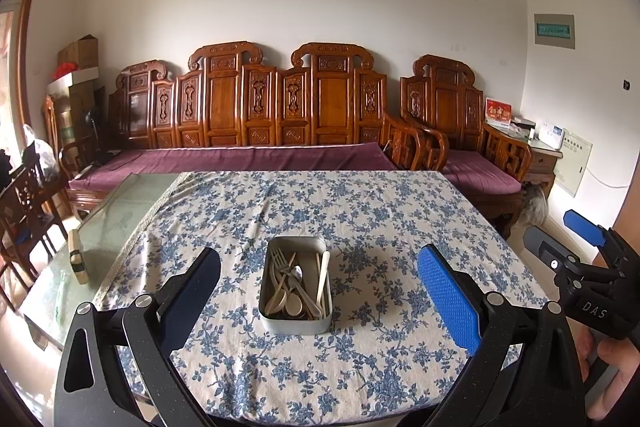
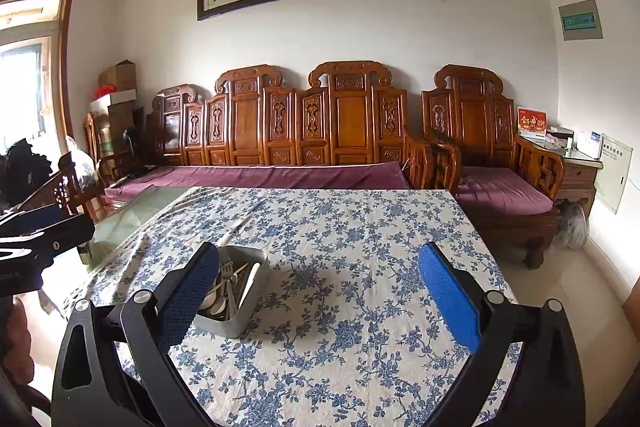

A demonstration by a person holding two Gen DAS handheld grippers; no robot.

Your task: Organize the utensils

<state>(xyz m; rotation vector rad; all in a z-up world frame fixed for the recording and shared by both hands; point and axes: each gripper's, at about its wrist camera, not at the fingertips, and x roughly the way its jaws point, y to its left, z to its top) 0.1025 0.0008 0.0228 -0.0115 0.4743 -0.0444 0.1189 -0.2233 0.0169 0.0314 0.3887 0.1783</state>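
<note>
A metal rectangular tin point(image 1: 295, 321) stands on the blue-flowered tablecloth point(image 1: 360, 211). It holds several utensils point(image 1: 294, 285): metal forks, a metal spoon, beige spoons and a beige knife. My left gripper point(image 1: 318, 301) is open and empty, held above the table with the tin between its fingers in the view. My right gripper point(image 2: 318, 301) is open and empty to the right of the tin point(image 2: 236, 319), whose left part is hidden behind its left finger point(image 2: 188, 301). The right gripper also shows at the right edge of the left wrist view point(image 1: 588, 267).
The cloth covers part of a glass-topped table point(image 1: 116, 211). A small beige object point(image 1: 78, 261) lies on the bare glass at the left. A carved wooden sofa with purple cushions point(image 1: 248, 159) stands behind the table. Wooden chairs point(image 1: 24, 203) stand at the left.
</note>
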